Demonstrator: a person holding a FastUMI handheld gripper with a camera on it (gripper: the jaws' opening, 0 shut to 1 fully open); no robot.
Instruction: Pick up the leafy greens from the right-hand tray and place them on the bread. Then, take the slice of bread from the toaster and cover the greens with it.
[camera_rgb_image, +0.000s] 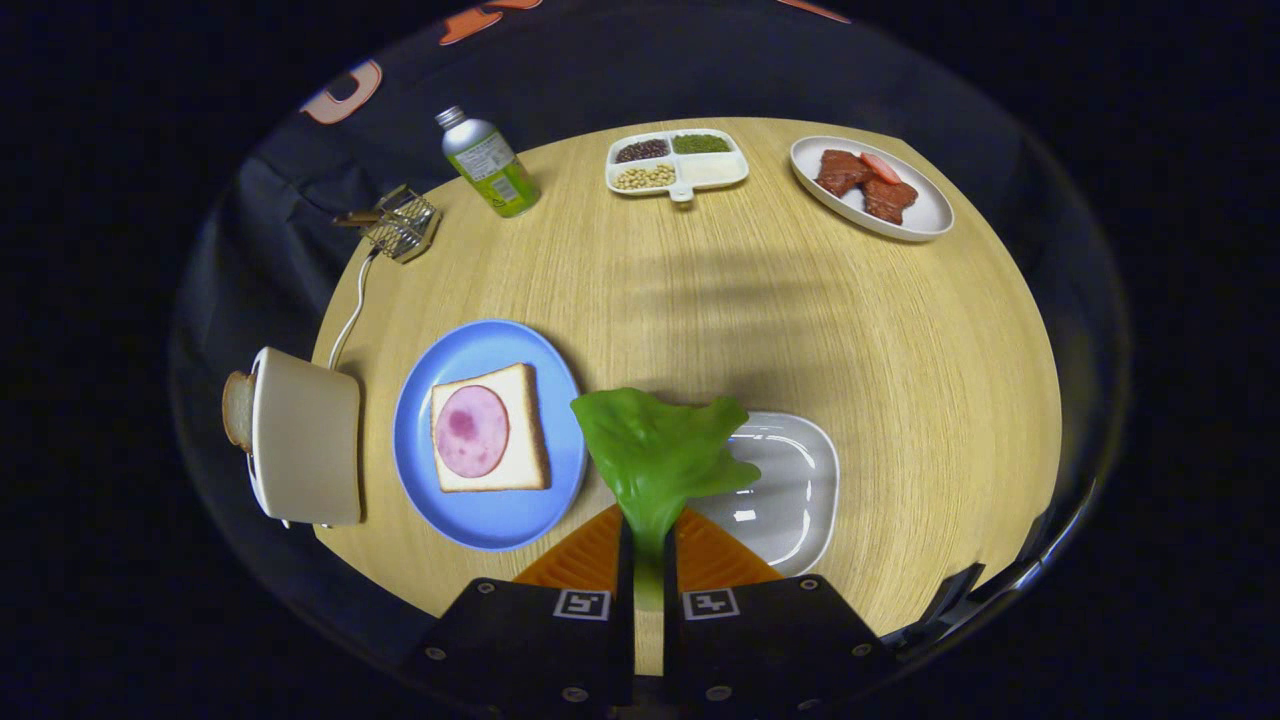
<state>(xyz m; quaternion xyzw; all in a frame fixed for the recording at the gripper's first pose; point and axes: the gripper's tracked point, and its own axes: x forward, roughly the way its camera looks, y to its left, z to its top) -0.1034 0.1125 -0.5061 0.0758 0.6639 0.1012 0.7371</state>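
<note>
From your gripper view, a few things are tough to read: the slice of bread in the toaster (238, 408) only pokes out past the far side of the toaster (305, 436), so you see just its crust edge, and the white tray (790, 485) is partly covered by the leaf. The little wire thing (400, 222) near the bottle (489, 162) is too small to make out. Your gripper (648, 545) has its fingers nearly together, both pressing on the stem of the leafy greens (660, 455), which fan out just ahead of the fingertips, lifted over the tray's near-left edge (glossy, bright green, one floppy leaf). Just beside it sits the blue plate (480, 350) with the bread (490, 428) and a round pink ham slice (471, 431) on top. Well beyond are a divided dish (678, 162) and a plate of meat (868, 187) on the wooden table (750, 330).
</note>
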